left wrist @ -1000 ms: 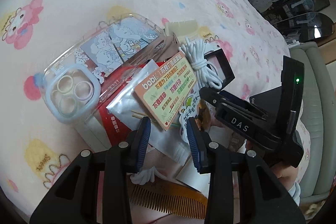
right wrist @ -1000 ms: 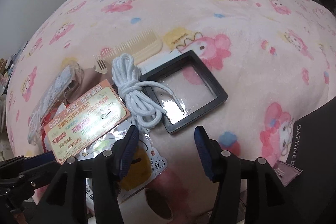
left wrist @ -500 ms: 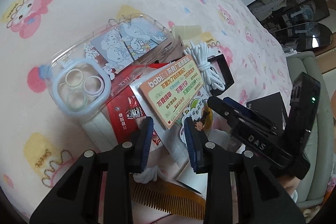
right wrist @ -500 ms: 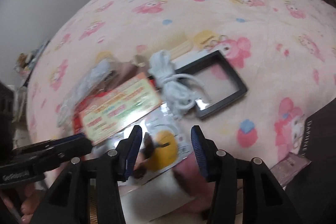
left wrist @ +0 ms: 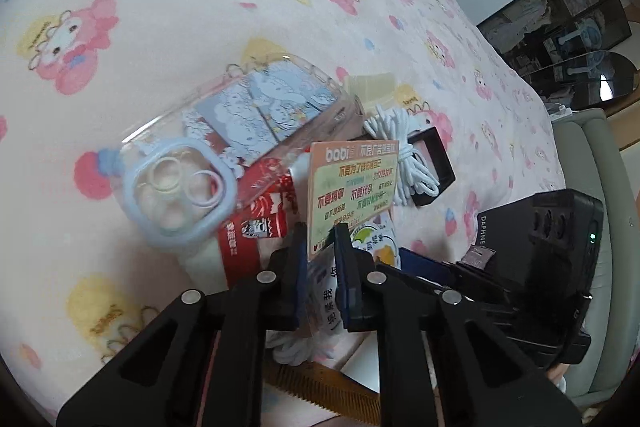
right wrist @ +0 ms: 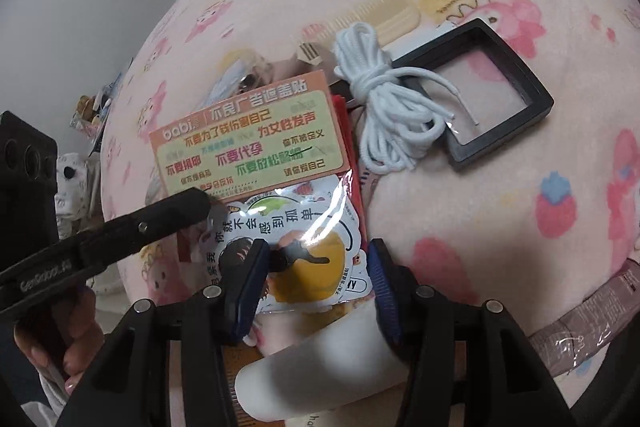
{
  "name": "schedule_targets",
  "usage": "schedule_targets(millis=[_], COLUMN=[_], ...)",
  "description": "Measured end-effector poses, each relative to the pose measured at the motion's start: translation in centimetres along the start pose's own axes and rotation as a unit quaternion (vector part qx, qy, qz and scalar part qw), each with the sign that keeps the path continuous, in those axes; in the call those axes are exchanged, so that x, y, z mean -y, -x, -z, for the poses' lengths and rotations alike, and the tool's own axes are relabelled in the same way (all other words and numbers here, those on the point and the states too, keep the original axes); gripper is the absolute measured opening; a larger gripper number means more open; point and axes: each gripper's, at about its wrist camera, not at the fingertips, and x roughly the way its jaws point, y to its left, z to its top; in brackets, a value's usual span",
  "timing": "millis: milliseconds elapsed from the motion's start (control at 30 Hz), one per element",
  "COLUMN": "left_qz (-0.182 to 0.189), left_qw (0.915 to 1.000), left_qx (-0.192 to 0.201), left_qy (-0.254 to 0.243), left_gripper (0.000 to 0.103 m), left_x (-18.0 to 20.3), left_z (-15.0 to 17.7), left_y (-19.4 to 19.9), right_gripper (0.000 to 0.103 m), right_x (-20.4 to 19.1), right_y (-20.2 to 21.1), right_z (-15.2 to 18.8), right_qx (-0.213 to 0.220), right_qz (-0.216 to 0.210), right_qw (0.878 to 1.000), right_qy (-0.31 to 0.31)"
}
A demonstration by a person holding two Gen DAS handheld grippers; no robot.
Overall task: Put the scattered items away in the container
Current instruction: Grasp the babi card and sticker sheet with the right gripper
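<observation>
In the left wrist view, the left gripper (left wrist: 322, 259) is closing narrow on the lower edge of the orange card (left wrist: 352, 187), its fingers nipping only a corner. The card is lying on top of the pile, overlapping a red packet (left wrist: 256, 223) and a sticker sheet (left wrist: 374, 243), with the phone case (left wrist: 224, 147) just beside it and the white cord (left wrist: 404, 155) resting across the black frame (left wrist: 434, 163). The black box (left wrist: 516, 227), probably the container, is sitting near the right edge. With so thin a bite, the card is likely slipping or pivoting out as it lifts, and the fingers may be pinching the glossy sheet underneath too, dragging it along.

In the right wrist view, the right gripper (right wrist: 316, 279) is standing wide, empty, straddling the sticker sheet (right wrist: 304, 247) above a white roll (right wrist: 320, 363). The left finger (right wrist: 180, 207) is pressing the card (right wrist: 248, 139) at its corner here. The two tools are working close together, so a lift could be knocking one against the other, and the cord (right wrist: 384, 111), touching the card's edge, may be snagging and trailing. A comb (right wrist: 384, 15) is lying beyond, apart.
</observation>
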Motion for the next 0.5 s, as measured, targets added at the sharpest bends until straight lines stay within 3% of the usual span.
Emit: schedule_targets(millis=[67, 200, 333, 400, 500], left_qz=[-0.01, -0.036, -0.04, -0.049, -0.061], left_qw=[0.9999, 0.9992, 0.9991, 0.9987, 0.998], left_qx=[0.008, 0.006, 0.002, 0.004, 0.014], left_qy=[0.007, 0.017, 0.016, 0.01, 0.01], left_gripper=[0.012, 0.02, 0.022, 0.022, 0.022], left_x=[-0.9, -2.6, -2.9, -2.5, -2.3], left_z=[0.3, 0.9, 1.6, 1.9, 2.3], left_y=[0.9, 1.6, 1.4, 1.4, 1.7], right_gripper=[0.047, 0.047, 0.047, 0.047, 0.047], right_x=[-0.9, -2.4, -2.3, -2.5, -3.4], right_y=[0.6, 1.4, 0.7, 0.3, 1.6], right_z=[0.9, 0.8, 1.2, 1.6, 2.2], right_qx=[-0.001, 0.015, 0.031, 0.032, 0.082], right_qz=[-0.021, -0.009, 0.051, 0.045, 0.079], right_qw=[1.0, 0.999, 0.997, 0.997, 0.991], right_qy=[0.009, 0.038, 0.056, 0.059, 0.077])
